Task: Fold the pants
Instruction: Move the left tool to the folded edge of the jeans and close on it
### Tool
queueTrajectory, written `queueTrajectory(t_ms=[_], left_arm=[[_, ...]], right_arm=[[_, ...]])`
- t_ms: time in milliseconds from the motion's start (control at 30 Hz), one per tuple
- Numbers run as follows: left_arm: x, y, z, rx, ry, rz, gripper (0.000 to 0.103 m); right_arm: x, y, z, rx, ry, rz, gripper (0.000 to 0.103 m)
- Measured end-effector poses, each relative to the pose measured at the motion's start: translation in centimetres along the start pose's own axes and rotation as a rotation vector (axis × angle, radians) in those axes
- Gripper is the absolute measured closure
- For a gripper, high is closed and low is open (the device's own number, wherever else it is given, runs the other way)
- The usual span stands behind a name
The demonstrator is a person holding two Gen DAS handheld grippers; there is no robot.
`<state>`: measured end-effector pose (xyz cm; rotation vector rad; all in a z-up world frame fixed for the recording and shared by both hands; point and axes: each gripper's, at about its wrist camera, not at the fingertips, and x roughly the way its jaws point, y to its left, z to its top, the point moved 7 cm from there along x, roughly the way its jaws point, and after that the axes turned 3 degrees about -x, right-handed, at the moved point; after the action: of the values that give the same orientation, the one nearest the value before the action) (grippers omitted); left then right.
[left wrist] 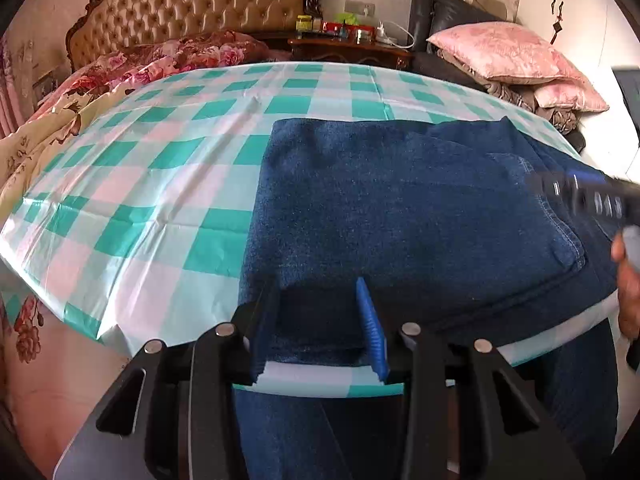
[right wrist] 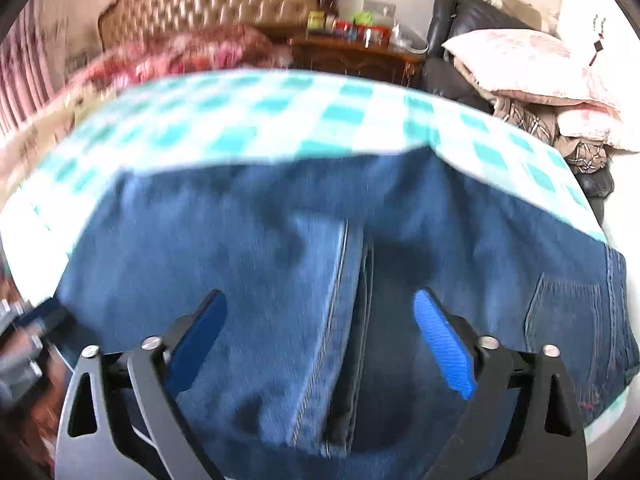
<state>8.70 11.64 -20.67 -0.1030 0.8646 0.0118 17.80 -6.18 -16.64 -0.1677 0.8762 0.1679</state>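
While dark blue jeans [left wrist: 400, 208] lie partly folded on a checked tablecloth [left wrist: 160, 184], both grippers hang spread wide, holding nothing. One leg end drapes off the near edge, left to fold

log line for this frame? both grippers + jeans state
left gripper: open, at near edge of jeans | right gripper: open, over jeans, motion blur | jeans: partly folded on checked tablecloth, part hanging off near edge

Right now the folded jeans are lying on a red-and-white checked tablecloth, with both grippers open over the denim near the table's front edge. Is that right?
Not quite: the tablecloth is teal-and-white checked, not red-and-white, as the left wrist view shows clearly. The rest stands: the folded jeans lie on it, and the left gripper and right gripper are both open over the denim near the front edge.
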Motion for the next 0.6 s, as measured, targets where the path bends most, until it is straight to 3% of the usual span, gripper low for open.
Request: queueTrajectory(t_ms=[133,233,300,500,600], left_arm=[[-1.1,0.9,0.0,-0.084,-0.023,-0.051,0.062],[-1.9,2.1,-0.5,-0.144,-0.029,-0.078,0.061],[-2.2,2.8,-1.0,-0.17,-0.024,-0.063,0.059],[-2.2,4.4,-1.9,-0.26,0.001,-0.113,0.059],[-1.8,4.3,-1.9,-0.283,0.013,-0.14,0.063]], right_arm=[[2.5,-1.8,1.0,0.012,0.045,-0.042,0.056],[4.5,-2.5,0.4,-0.005,0.097,-0.05,0.06],[4.4,-2.5,0.3,-0.017,0.08,-0.053,0.06],[4.5,-2.5,0.0,-0.037,0.061,-0.084,0.06],[4.4,-2.6,0.0,-0.038,0.062,-0.086,0.057]])
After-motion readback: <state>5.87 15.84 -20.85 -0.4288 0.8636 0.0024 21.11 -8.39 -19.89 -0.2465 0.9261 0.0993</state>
